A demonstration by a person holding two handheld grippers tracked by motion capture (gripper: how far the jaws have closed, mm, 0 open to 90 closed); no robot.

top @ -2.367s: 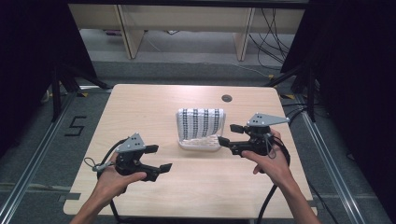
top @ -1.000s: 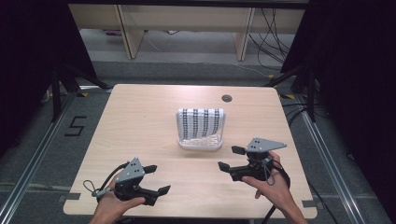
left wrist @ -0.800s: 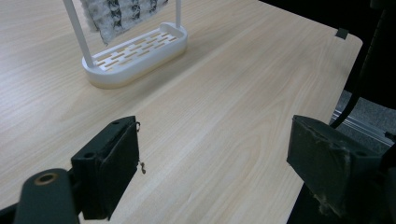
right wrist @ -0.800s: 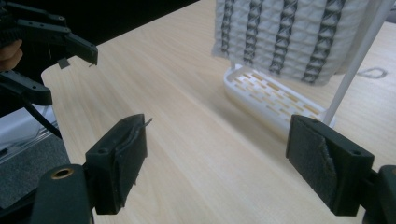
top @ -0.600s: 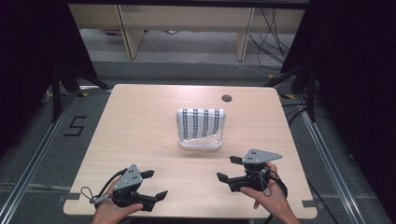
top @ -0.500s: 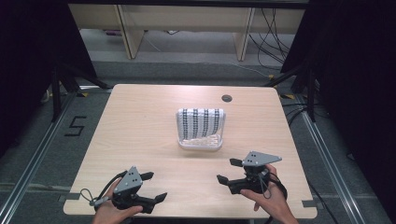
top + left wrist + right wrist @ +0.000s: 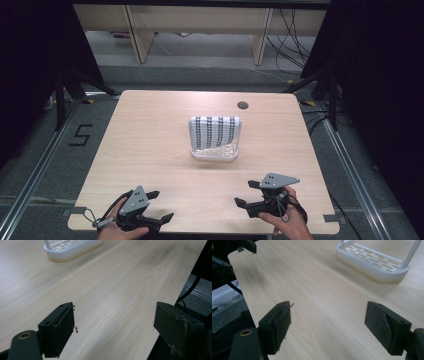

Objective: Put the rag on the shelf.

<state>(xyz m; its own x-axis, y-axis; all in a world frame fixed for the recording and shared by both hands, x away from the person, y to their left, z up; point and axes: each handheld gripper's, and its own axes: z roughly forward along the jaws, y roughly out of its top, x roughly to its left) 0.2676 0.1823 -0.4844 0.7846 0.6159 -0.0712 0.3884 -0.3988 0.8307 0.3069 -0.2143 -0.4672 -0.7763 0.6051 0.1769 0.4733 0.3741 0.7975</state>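
Observation:
A white slotted rack (image 7: 215, 137) with a black-and-white patterned upright stands in the middle of the wooden table (image 7: 150, 135). My left gripper (image 7: 161, 206) sits at the near left edge, open and holding nothing. My right gripper (image 7: 245, 193) sits at the near right, also open and holding nothing. In the left gripper view the jaws of the left gripper (image 7: 115, 327) stand wide apart over bare wood, and the rack's base (image 7: 72, 247) lies far ahead. In the right gripper view the right gripper (image 7: 328, 325) is spread wide, with the rack's slotted base (image 7: 374, 262) ahead at upper right.
A round cable hole (image 7: 243, 105) sits near the table's far right. The left gripper (image 7: 244, 245) shows at the upper left of the right gripper view, by the table's edge. Grey floor with a "5" mark (image 7: 80, 135) lies left; cables (image 7: 295, 35) trail behind.
Both grippers have drawn back from beside the rack toward the near edge of the table. They stay open. The rack has not moved.

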